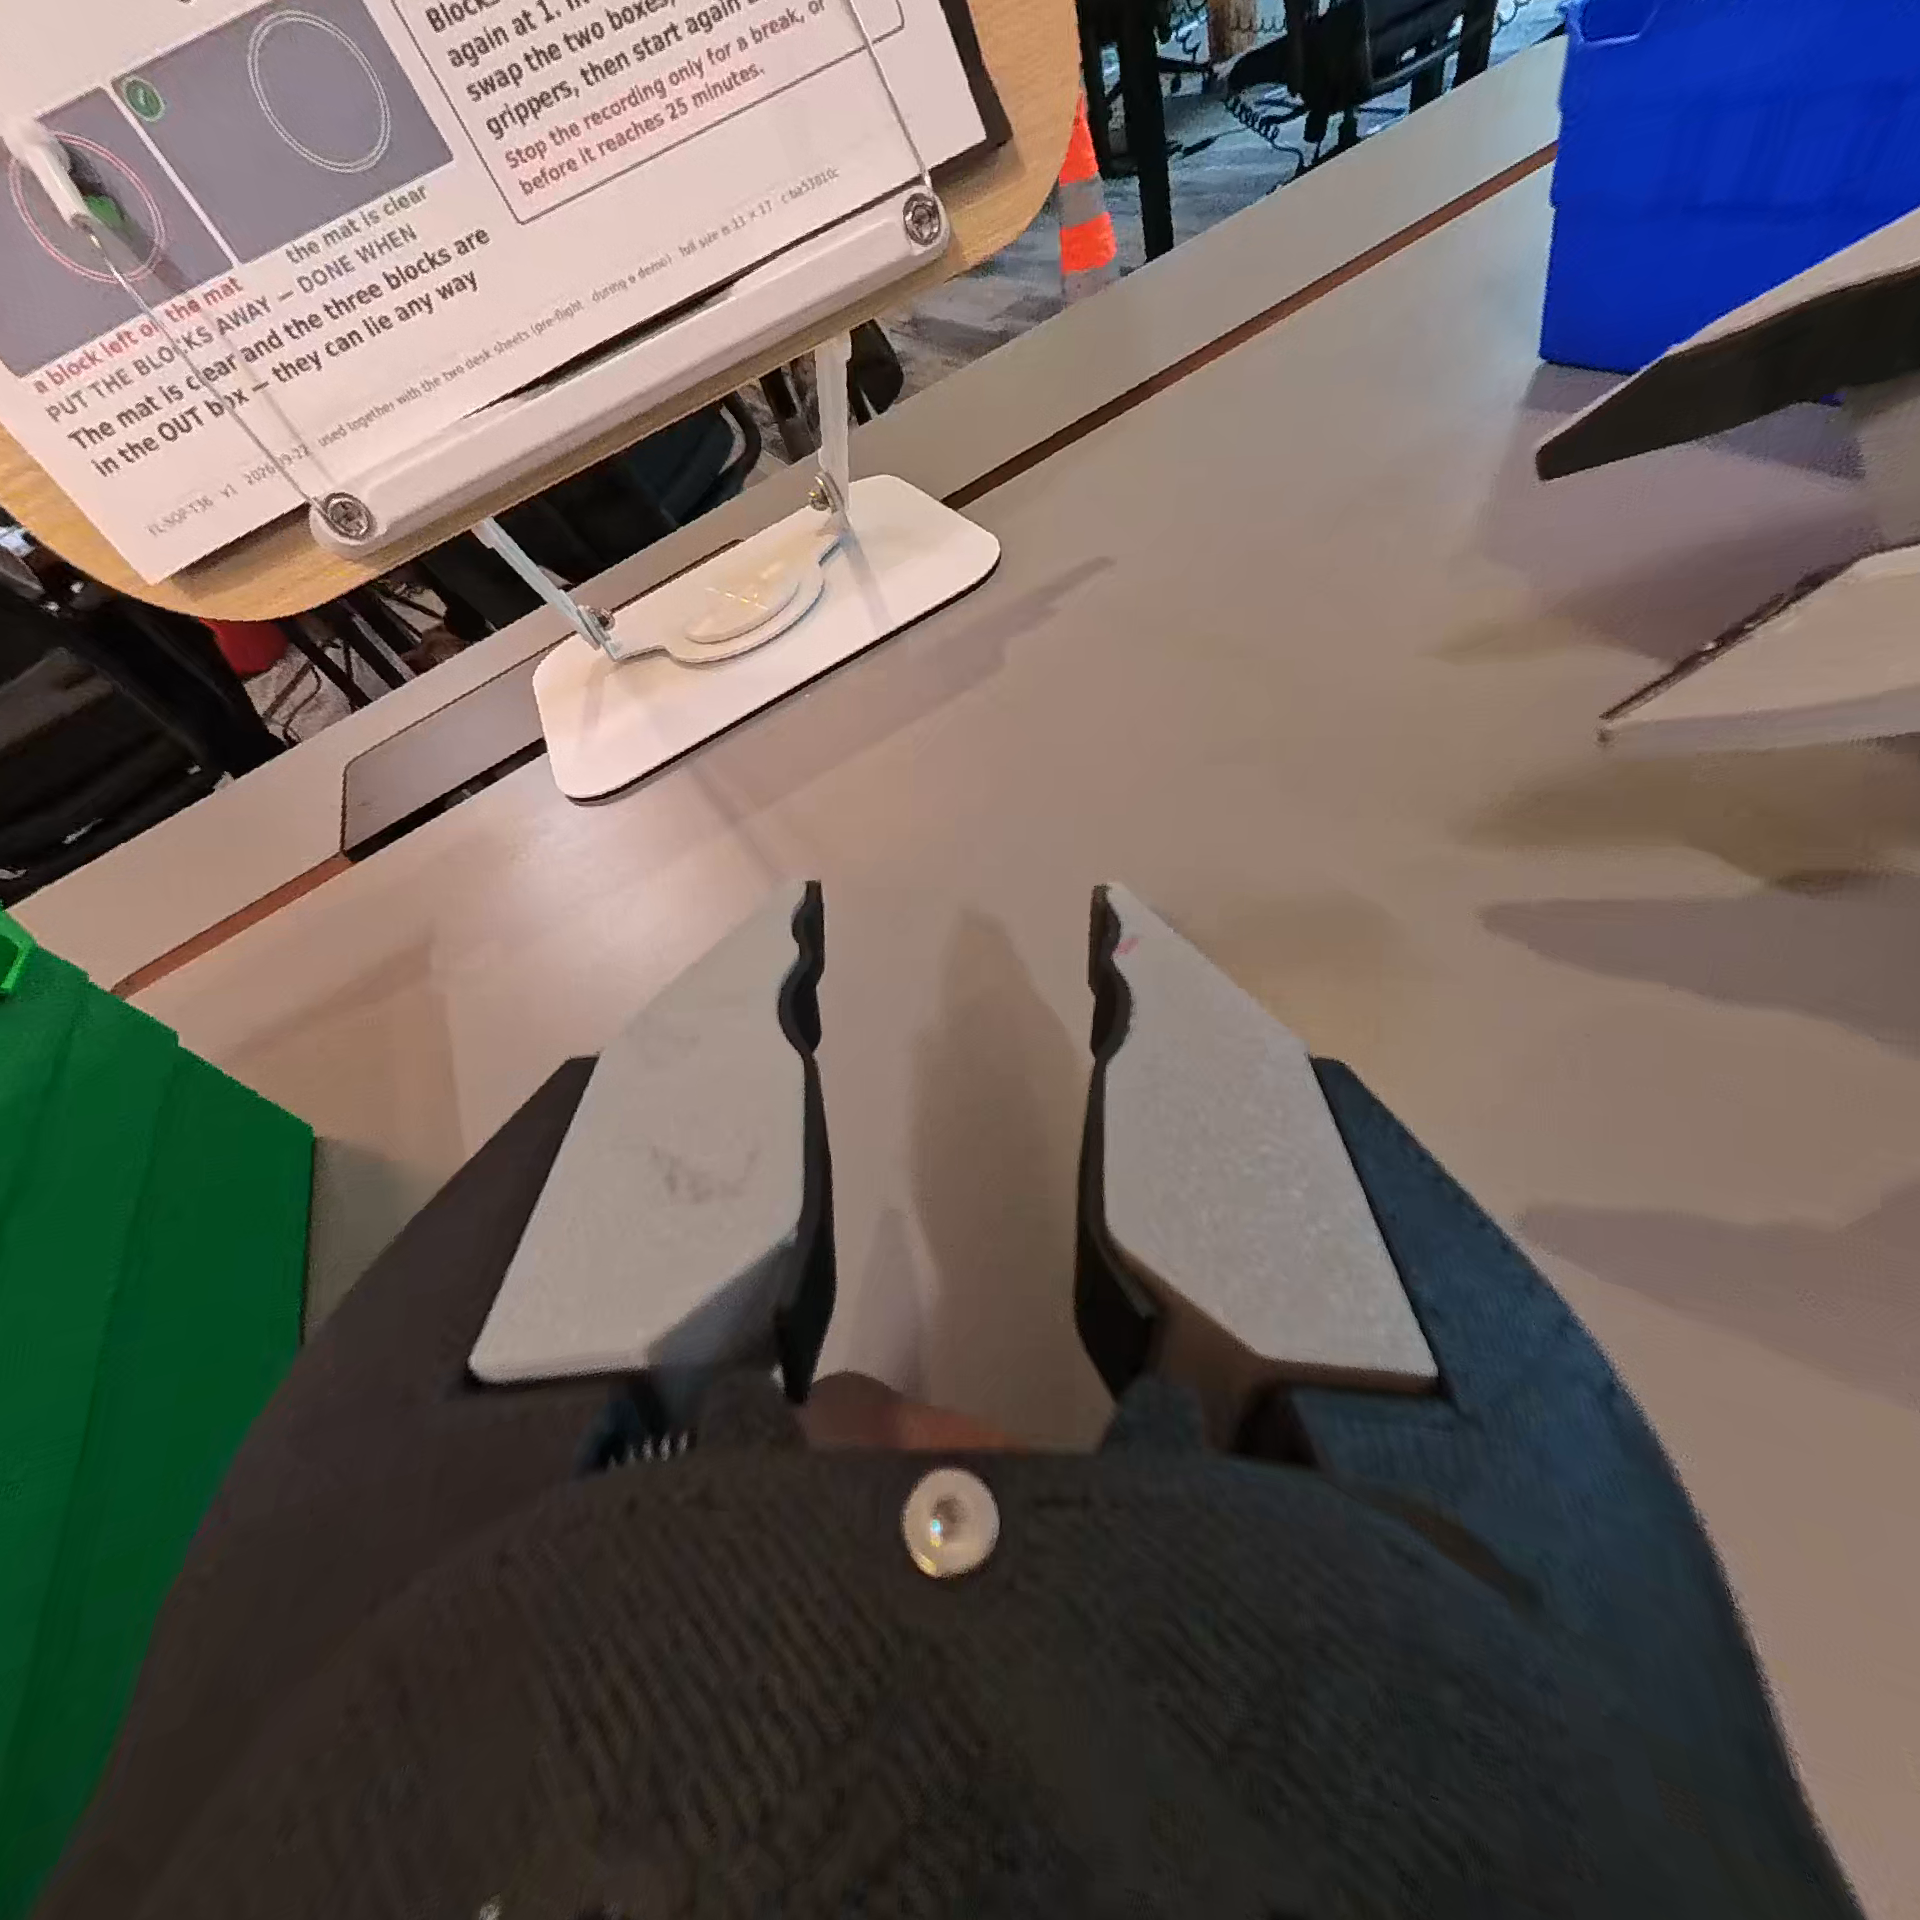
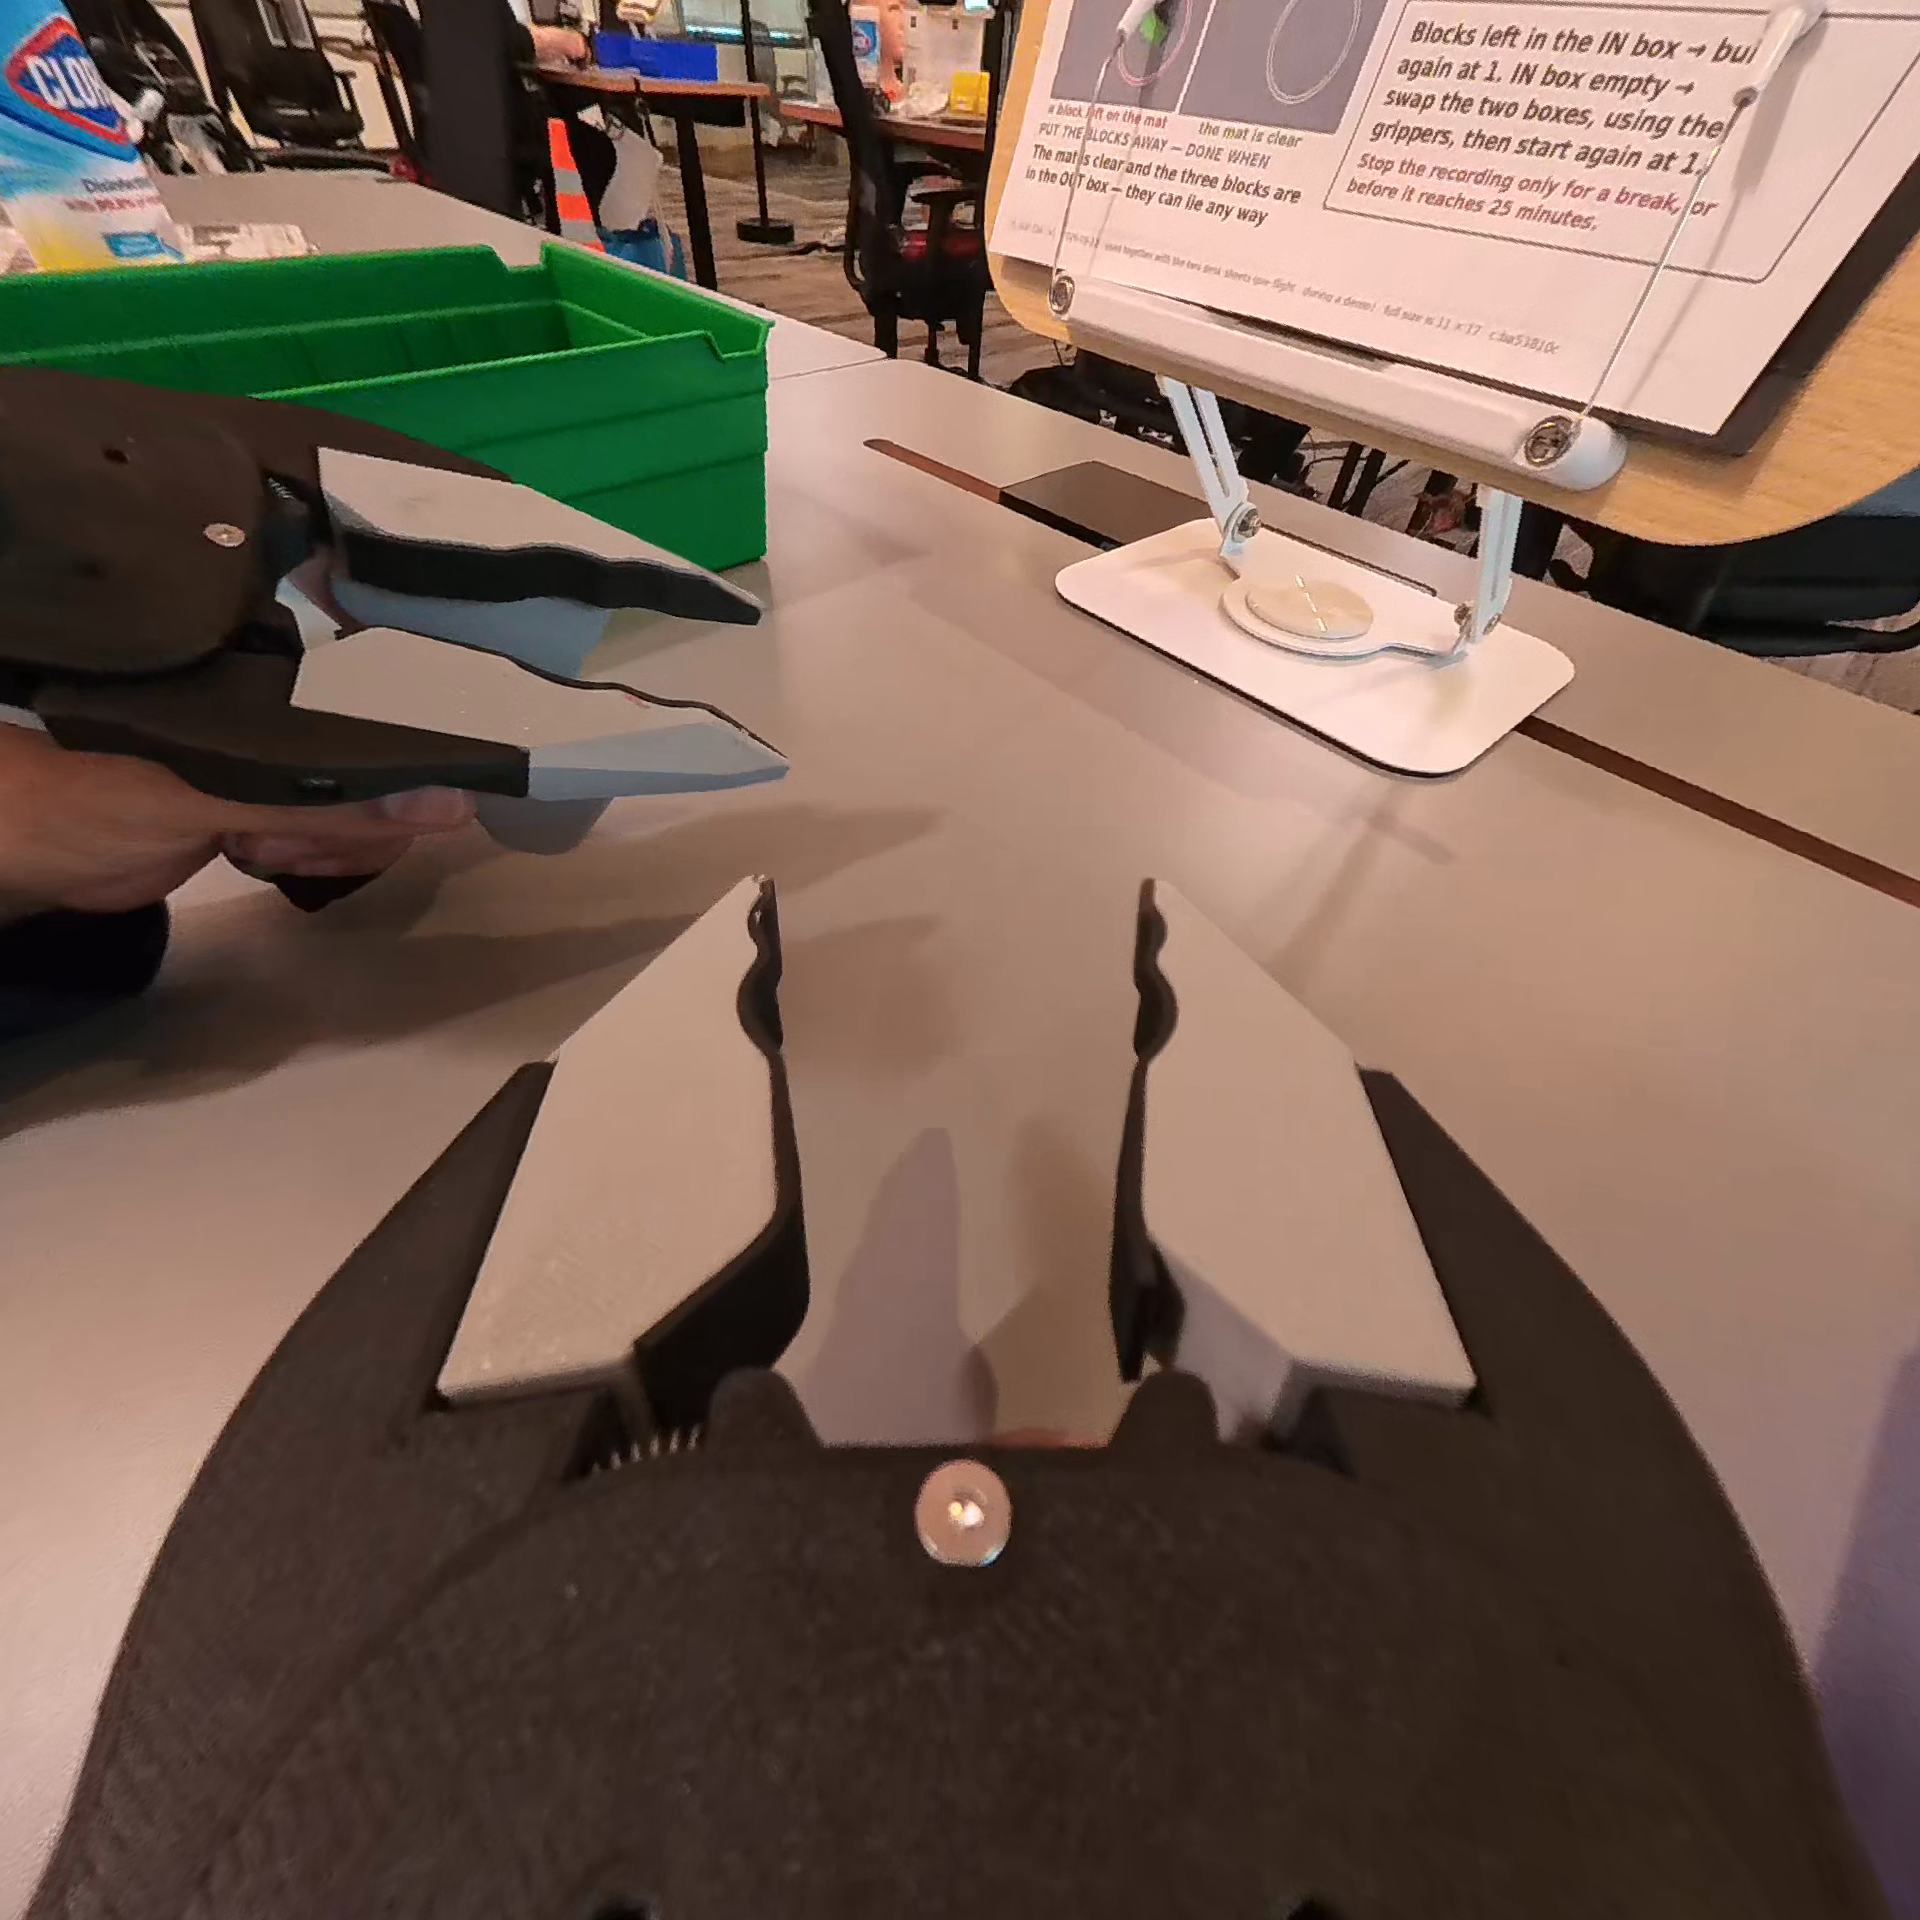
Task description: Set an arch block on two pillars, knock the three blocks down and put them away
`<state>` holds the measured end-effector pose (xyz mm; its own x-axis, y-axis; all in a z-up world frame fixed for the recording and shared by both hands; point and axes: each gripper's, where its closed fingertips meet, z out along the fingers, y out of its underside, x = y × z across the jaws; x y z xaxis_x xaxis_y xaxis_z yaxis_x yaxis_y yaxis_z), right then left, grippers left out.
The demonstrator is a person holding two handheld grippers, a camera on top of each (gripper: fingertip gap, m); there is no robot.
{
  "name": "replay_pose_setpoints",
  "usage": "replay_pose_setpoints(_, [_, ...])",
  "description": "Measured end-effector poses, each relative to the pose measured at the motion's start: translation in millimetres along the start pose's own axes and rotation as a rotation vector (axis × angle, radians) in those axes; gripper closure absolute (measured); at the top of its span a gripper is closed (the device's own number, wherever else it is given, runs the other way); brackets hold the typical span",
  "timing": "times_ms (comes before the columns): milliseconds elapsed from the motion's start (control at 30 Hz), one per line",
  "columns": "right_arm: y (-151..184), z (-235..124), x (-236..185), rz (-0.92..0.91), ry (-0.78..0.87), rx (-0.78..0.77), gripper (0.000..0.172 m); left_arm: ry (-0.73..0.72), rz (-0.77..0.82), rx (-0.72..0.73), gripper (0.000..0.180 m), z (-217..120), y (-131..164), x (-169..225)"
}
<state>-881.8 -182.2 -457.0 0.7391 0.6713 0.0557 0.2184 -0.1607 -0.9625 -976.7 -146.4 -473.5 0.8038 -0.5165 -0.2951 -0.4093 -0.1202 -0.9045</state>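
A wide grey table (image 2: 1299,1039) is filling both views, and no blocks are showing anywhere on it. At its far left a green bin (image 2: 582,416) with long dividers is sitting; a blue bin (image 1: 1725,177) is standing at the far right. Whether the blocks are lying inside either bin I cannot tell. Between them, a white stand (image 2: 1320,644) is propping up a printed instruction sheet (image 2: 1403,145). A person's hand (image 2: 125,831) is gripping the left gripper (image 1: 956,899), whose jaws are standing apart over bare table. The right gripper (image 2: 951,894) is hovering alongside, jaws also apart, holding nothing. Judging from the task alone, the blocks will probably be light, stiff and smooth, best pinched across two flat opposite faces.
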Motion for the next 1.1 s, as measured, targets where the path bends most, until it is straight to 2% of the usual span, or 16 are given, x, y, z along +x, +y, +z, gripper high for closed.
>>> replay_pose_setpoints(267, [-11, -7, 7, 0.077, 0.003, 0.076, 0.099, -0.08, 0.056, 0.029, 0.143, 0, -1, -3])
replay_pose_setpoints(333, [-14, -10, 10, 0.088, 0.007, 0.098, 0.099, -0.059, 0.035, 0.034, 0.142, -1, -3, 1])
replay_pose_setpoints(467, [-10, -10, 14, 0.06, 0.031, 0.076, 0.101, -0.062, -0.02, 0.041, 0.121, -1, -5, 1])
replay_pose_setpoints(767, [3, -5, 15, -0.055, 0.105, -0.012, 0.101, -0.112, -0.069, 0.08, 0.122, -12, -10, -1])
replay_pose_setpoints(933, [3, -6, 17, 0.011, 0.084, 0.0, 0.103, -0.077, -0.176, 0.084, 0.121, -14, -8, -4])
replay_pose_setpoints(1100, [-2, -7, 12, 0.039, 0.049, 0.017, 0.103, -0.06, -0.191, 0.085, 0.122, -14, -7, -3])
